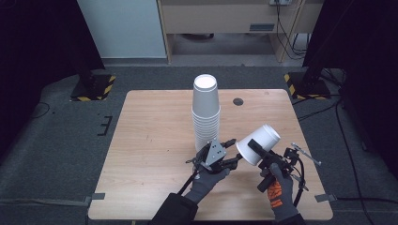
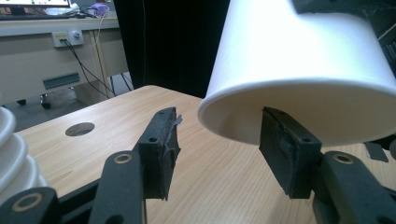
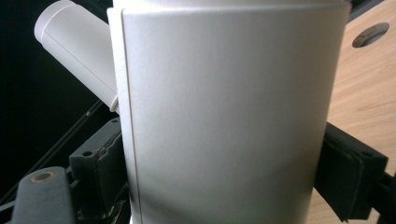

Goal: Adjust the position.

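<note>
Landmark: the stack of cups (image 1: pixel 205 110), standing upside down near the middle of the desk (image 1: pixel 150 140).
Held cup: white paper cup (image 1: pixel 259 143), tilted, lifted off the desk, just right of the stack's foot, its open mouth turned toward the stack.
Right tool (image 1: pixel 257 149): clamped on the cup's wall from both sides.
Left tool (image 1: pixel 231 151): beside the stack's foot, jaws apart at the cup's rim, one pad under the mouth, gripping nothing.

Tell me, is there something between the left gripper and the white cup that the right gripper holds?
Nothing visible. The left gripper has its jaws open right at the rim of the white cup, with bare table beneath.
</note>
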The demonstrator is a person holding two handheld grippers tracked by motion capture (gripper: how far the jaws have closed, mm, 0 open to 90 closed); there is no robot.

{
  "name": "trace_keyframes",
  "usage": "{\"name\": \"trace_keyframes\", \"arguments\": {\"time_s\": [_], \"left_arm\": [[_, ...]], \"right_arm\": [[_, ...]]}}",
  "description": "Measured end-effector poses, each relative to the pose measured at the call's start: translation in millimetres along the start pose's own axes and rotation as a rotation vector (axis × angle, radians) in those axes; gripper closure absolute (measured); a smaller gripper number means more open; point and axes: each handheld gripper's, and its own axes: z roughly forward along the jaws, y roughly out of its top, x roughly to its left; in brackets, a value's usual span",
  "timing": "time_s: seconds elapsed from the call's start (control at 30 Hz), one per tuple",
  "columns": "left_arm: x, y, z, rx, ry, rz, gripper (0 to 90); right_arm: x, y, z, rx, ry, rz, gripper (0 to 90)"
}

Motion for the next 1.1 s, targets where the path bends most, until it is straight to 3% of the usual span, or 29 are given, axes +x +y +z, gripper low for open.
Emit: {"name": "trace_keyframes", "arguments": {"time_s": [0.5, 0.8, 1.1], "left_arm": [[0.9, 8.6, 9.8, -0.037, 0.011, 0.031, 56.0], [2.2, 8.0, 8.7, -0.049, 0.024, 0.07, 73.8], [1.8, 6.9, 5.8, -0.044, 0.013, 0.092, 82.2]], "right_arm": [[1.7, -4.7, 3.8, 0.034, 0.015, 0.011, 15.3], [1.0, -6.4, 5.2, 0.049, 0.027, 0.021, 14.9], [-1.3, -4.1, 4.1, 0.038, 0.027, 0.029, 13.7]]}}
